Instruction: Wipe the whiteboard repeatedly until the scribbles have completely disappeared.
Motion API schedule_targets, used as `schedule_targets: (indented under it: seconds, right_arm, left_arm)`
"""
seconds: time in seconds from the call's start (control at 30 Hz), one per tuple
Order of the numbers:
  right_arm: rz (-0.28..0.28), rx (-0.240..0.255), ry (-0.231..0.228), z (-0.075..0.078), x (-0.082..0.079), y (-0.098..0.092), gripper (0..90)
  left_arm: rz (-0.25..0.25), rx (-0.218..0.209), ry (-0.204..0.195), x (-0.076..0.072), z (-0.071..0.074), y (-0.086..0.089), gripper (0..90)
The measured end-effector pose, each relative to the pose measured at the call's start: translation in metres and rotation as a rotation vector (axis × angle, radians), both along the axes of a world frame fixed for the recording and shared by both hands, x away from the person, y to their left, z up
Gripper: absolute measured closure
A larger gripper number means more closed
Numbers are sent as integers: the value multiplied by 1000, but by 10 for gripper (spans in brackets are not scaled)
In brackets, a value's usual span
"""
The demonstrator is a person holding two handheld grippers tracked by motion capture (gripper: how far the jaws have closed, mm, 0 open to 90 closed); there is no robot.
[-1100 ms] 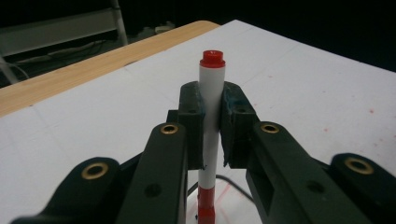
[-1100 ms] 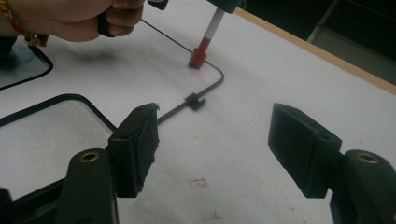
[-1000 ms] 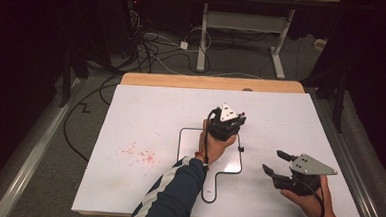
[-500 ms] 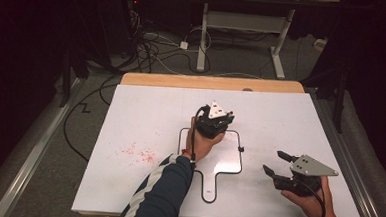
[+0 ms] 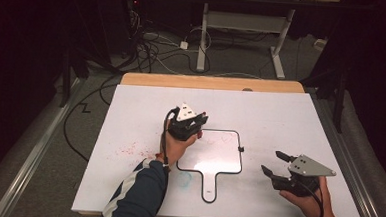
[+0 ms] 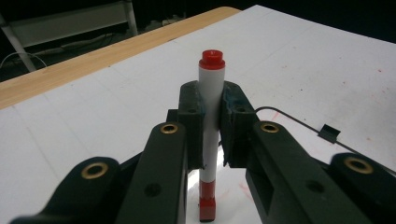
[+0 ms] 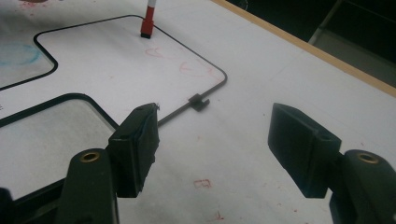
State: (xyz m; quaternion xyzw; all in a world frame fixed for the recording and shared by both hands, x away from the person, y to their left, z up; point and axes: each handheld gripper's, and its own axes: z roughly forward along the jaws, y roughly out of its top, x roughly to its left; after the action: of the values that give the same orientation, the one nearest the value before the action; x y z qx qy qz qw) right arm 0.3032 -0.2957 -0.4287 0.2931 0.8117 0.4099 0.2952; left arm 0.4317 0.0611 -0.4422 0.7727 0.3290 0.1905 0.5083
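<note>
Red-capped white plastic marker (image 6: 209, 135), light, stiff and likely a bit slippery, stands tip-down on the small black-edged whiteboard (image 5: 216, 162), pinched mid-barrel by the left gripper (image 6: 211, 123) fingers; the right gripper (image 7: 215, 147) fingers gape empty.

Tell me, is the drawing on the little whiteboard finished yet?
Not yet, it seems. Faint red marks already sit on the whiteboard. The left gripper holds the red marker upright, tip at the board's top left corner. Most of the board is bare. The right gripper waits open beside it.
</note>
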Motion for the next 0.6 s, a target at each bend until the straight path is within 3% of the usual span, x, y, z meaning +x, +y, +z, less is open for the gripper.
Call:
schedule_targets:
  seconds: [0.3, 0.47, 0.6]
  right_arm:
    - [8, -2, 3, 0, 0, 2, 347]
    - [3, 0, 6, -1, 1, 1, 347]
    - [5, 2, 3, 0, 0, 2, 346]
  left_arm:
    - [33, -43, 7, -9, -4, 27, 788]
    - [53, -104, 52, -17, -6, 36, 789]
    - [41, -48, 26, -23, -3, 31, 789]
